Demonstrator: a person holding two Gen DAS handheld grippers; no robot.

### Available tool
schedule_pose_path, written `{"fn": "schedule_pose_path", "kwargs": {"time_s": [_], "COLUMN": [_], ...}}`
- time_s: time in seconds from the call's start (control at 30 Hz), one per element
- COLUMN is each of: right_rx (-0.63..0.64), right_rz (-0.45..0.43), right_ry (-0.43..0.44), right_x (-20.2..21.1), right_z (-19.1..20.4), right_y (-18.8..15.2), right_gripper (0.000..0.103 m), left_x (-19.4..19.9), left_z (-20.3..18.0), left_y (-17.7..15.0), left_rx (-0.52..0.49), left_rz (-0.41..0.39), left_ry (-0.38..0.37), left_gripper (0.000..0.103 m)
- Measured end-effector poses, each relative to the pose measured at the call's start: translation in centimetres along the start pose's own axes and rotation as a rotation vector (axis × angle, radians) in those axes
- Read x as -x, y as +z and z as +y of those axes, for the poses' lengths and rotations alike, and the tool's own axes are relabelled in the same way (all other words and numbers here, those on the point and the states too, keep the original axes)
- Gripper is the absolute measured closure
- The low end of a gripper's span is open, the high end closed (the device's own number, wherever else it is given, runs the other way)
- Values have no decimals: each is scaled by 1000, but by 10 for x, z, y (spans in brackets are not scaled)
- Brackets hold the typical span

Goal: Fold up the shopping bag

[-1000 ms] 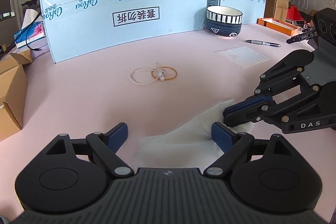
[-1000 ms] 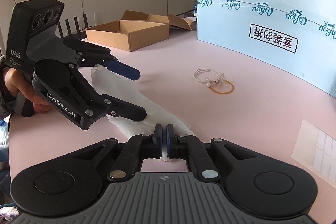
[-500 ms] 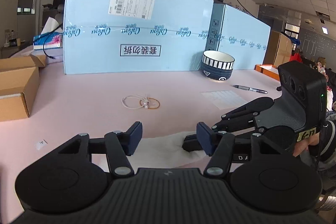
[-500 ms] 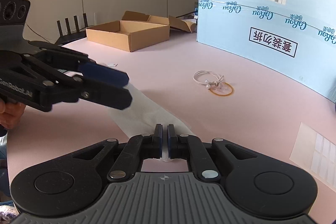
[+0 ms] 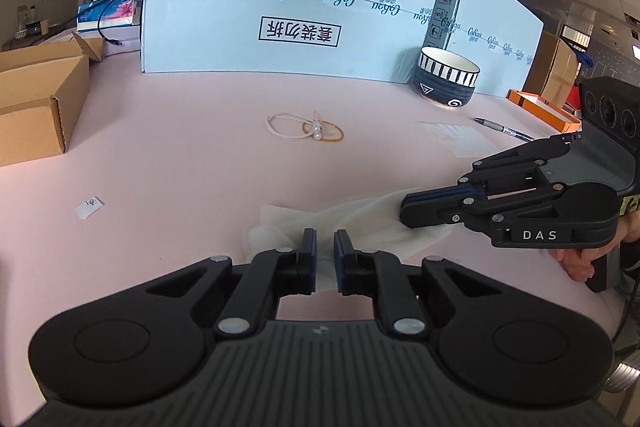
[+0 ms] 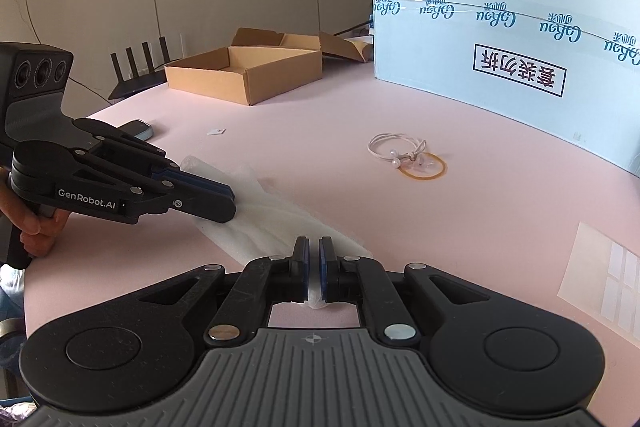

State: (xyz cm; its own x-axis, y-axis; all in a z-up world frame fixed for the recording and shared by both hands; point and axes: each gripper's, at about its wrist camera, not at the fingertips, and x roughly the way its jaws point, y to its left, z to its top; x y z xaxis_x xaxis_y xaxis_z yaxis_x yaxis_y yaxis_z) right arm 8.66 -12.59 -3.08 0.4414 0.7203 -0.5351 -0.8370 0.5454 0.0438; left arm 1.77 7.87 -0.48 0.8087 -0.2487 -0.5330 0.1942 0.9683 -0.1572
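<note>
1. The thin translucent white plastic shopping bag (image 5: 356, 217) lies crumpled in a long strip on the pale pink tabletop (image 5: 180, 163), stretched between the two grippers.
2. The left gripper (image 5: 325, 247) has its jaws nearly closed, pinching one end of the bag between blue pads; the right wrist view shows it (image 6: 222, 201) clamped on that end.
3. The right gripper (image 6: 313, 253) is clenched on the other end of the bag (image 6: 276, 215), film bunched between its pads; seen from the left wrist (image 5: 408, 207), its jaws are pressed together on the plastic.
4. Ahead of the left jaws lie a white cord loop with pearl beads (image 5: 298, 127) touching an amber rubber band (image 5: 326, 133). Nothing lies between jaws and bag.
5. Farther beyond stands a large light-blue carton (image 5: 296, 7) printed "Cobou"-like script, boxed Chinese characters, and a barcode label reading "300 K24 108".
6. Right of the jaws: a navy-and-white striped ceramic bowl (image 5: 447, 77), a black pen (image 5: 504, 129), a clear sheet (image 5: 456, 139). Left: a brown cardboard box (image 5: 40, 99) and a small white paper scrap (image 5: 89, 206).
7. The gripper bodies read "DAS" and "GenRobot.AI".
</note>
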Motion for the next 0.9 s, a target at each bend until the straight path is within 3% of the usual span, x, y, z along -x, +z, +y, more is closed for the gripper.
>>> {"fn": "schedule_pose_path", "kwargs": {"time_s": [0.07,0.1,0.13,0.17,0.2,0.37,0.5,0.57,0.63,0.67,0.9], "right_rx": [2,3,3,6,10,19,-23,-39,-48,-35,647], "right_rz": [-3,-6,-10,8,31,19,-193,-272,-305,-302,-126], "right_ry": [-2,-2,-6,-35,-71,-145,-173,-182,-167,-173,-324], "right_x": [2,2,3,-1,-5,-12,16,31,43,46,28], "right_z": [0,0,0,1,2,4,1,2,5,8,75], "right_y": [0,0,0,0,0,0,-5,-8,-14,-16,-21], "right_gripper": [94,83,31,1,0,0,2,19,82,93,96], "left_x": [0,0,-1,-1,-1,-1,-1,-1,-1,-1,-1], "left_z": [-2,-3,-4,-5,-5,-1,3,4,3,3,6], "left_y": [0,0,0,0,0,0,0,0,0,0,-1], "left_rx": [-8,-14,-20,-22,-25,-2,22,26,25,26,40], "left_rz": [-1,-1,-1,-1,-1,-2,-2,-2,-2,-2,-2], "left_ry": [5,9,12,15,17,2,-15,-17,-17,-19,-41], "left_gripper": [93,93,93,93,93,93,93,93,93,93,92]}}
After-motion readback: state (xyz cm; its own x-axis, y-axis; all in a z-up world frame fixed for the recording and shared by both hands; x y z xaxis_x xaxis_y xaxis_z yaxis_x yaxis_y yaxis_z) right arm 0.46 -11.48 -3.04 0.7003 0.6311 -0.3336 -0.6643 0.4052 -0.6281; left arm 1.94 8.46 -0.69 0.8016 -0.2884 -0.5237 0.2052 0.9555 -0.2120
